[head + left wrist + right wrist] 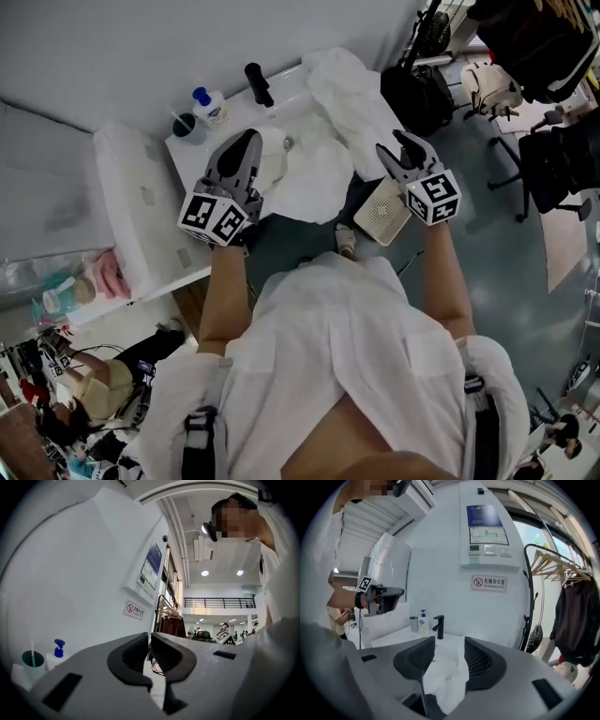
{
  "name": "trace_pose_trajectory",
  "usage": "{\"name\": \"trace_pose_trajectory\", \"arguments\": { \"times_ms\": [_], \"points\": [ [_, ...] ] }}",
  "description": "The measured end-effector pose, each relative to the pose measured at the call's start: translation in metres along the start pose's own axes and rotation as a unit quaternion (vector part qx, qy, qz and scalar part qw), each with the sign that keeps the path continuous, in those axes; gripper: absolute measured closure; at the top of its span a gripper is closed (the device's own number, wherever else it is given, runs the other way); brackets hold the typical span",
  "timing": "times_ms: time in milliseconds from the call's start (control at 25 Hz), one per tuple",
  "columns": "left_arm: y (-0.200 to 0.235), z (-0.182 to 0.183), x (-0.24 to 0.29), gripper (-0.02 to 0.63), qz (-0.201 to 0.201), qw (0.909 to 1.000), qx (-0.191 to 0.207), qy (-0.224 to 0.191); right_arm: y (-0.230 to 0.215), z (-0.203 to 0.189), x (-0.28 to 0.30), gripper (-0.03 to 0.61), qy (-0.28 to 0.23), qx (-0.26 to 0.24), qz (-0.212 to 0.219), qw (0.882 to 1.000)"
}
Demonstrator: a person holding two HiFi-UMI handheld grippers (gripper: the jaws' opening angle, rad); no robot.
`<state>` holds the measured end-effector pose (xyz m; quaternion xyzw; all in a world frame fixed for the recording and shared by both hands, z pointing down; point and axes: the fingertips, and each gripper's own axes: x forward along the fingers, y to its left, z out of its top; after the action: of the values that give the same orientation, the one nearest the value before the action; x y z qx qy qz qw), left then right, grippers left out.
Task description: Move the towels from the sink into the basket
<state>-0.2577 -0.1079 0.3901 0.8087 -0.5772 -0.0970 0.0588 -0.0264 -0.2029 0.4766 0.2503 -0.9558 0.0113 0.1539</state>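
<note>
White towels point(314, 169) are not moved yet. One heap fills the sink point(277, 141) and another drapes over the counter's right edge. I take the white perforated thing on the floor just right of the sink for the basket point(384, 211); no towel shows in it from here. My read is that you're at the pick step, with nothing transferred.

Your right gripper point(394, 148) hangs above the spot where the counter edge meets the basket. Its fingers point(480, 660) stand about half apart. Towel cloth shows in the gap beyond them, but the pads don't press on it, so it holds nothing. Your left gripper point(246, 145) is over the sink's left side, with its fingers point(133, 656) closed to a thin slit and empty.

Next move, as I judge it: bring the right gripper down on the draped towel and close on a thick fold. Lift until the tail clears the rim, swing right and release over the basket. The cloth will trail, so lift high.

Readable text: the wall sign point(489, 583) has a red prohibition ring, 无烟办公室, and a small English line starting "NO SMOKING". Print on the wall panel above it and the pump bottle point(211, 106) label is too small to read.
</note>
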Motion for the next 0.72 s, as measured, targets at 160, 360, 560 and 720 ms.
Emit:
{"name": "trace_pose_trajectory", "arguments": {
  "times_ms": [160, 360, 560, 720],
  "points": [
    [0.005, -0.017, 0.028, 0.588, 0.009, 0.9999, -0.005, 0.011, -0.018, -0.037, 0.032, 0.340, 0.061, -0.022, 0.049, 0.997],
    [0.009, -0.038, 0.053, 0.588, 0.016, 0.9996, -0.013, 0.022, -0.025, -0.074, 0.063, 0.310, 0.123, -0.082, 0.117, 0.982],
    [0.011, -0.053, 0.071, 0.588, 0.021, 0.9991, -0.015, 0.034, -0.028, -0.125, 0.088, 0.298, 0.211, -0.128, 0.174, 0.953],
    [0.011, -0.064, 0.084, 0.588, 0.021, 0.9987, -0.014, 0.043, -0.032, -0.164, 0.100, 0.293, 0.271, -0.133, 0.191, 0.934]
  ]
}}
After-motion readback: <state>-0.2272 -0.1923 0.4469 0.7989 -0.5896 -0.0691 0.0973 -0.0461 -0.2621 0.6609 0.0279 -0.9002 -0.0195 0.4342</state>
